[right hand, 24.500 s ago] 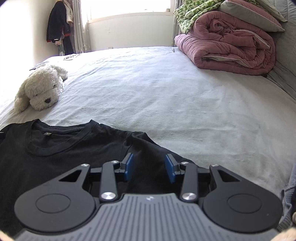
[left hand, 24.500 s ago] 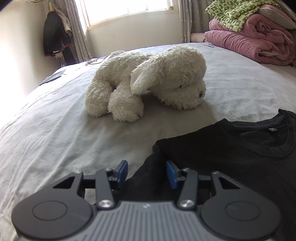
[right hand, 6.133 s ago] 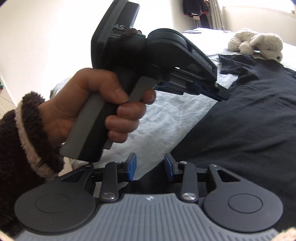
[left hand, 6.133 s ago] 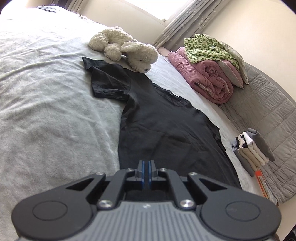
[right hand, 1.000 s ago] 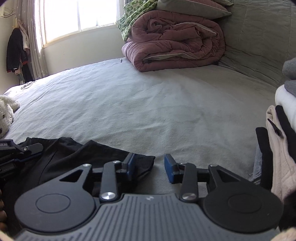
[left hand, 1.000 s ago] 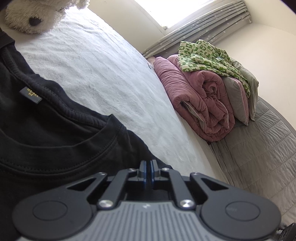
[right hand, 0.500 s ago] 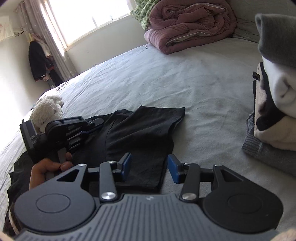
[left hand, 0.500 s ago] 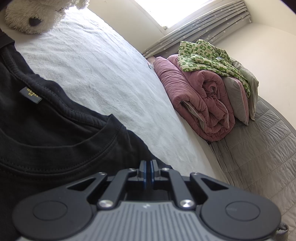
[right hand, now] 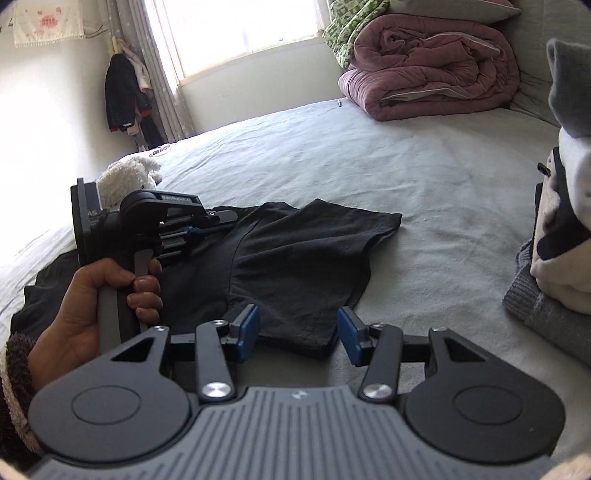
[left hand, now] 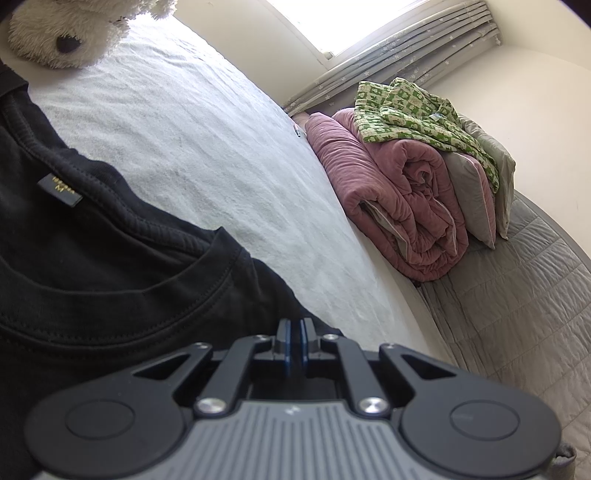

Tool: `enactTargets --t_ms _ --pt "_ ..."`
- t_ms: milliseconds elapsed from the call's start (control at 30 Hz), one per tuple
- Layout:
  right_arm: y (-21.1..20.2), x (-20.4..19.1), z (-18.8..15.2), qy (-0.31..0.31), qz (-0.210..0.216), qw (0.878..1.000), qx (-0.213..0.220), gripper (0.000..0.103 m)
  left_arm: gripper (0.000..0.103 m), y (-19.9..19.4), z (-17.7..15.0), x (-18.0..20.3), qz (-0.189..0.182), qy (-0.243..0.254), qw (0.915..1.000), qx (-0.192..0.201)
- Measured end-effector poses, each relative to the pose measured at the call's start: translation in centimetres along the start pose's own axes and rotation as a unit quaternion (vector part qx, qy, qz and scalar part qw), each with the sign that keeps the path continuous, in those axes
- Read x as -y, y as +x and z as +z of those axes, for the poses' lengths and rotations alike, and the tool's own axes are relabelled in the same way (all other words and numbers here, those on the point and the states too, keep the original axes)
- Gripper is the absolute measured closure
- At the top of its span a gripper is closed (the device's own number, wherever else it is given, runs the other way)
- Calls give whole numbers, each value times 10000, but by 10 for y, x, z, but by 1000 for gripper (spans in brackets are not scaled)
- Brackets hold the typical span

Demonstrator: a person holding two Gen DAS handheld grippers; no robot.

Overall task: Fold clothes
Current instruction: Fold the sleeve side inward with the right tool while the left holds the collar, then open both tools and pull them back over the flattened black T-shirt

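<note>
With the left gripper (right hand: 221, 221) clenched on the black T-shirt (right hand: 295, 258) lying on the bed (right hand: 406, 166), the released right gripper (right hand: 298, 332) (no cloth between its pads) should seize the sleeve hem squarely.

Daylight from the bright blown-out window (right hand: 236, 33); left wall washed out by glare. Pale grey bedsheet (left hand: 192, 147) well lit, black cotton T-shirt (right hand: 295, 258) detail murky. Fisheye bends edges, corners vignetted. Focus sharp.
</note>
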State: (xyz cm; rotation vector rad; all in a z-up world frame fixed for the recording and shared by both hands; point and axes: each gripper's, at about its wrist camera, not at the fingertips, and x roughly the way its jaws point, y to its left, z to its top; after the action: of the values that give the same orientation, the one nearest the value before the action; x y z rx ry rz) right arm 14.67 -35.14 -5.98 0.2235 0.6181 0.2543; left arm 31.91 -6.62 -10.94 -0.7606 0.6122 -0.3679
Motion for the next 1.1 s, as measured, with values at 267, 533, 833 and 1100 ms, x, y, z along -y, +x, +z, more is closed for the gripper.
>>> enactTargets --t_ms 267,533,833,1100 --pt "7 19 -4 582 387 9975 26 45 52 -30 -5 18 159 472 9986 188" --pt "6 15 0 430 341 9983 170 44 48 -129 10 18 973 981 9883 652" --pt "-13 -18 12 123 364 9989 262 44 47 -225 7 -48 2225 1400 9619 752" --pt "4 -96 19 -287 383 9987 195 44 48 -220 14 -47 2227 1700 9575 679"
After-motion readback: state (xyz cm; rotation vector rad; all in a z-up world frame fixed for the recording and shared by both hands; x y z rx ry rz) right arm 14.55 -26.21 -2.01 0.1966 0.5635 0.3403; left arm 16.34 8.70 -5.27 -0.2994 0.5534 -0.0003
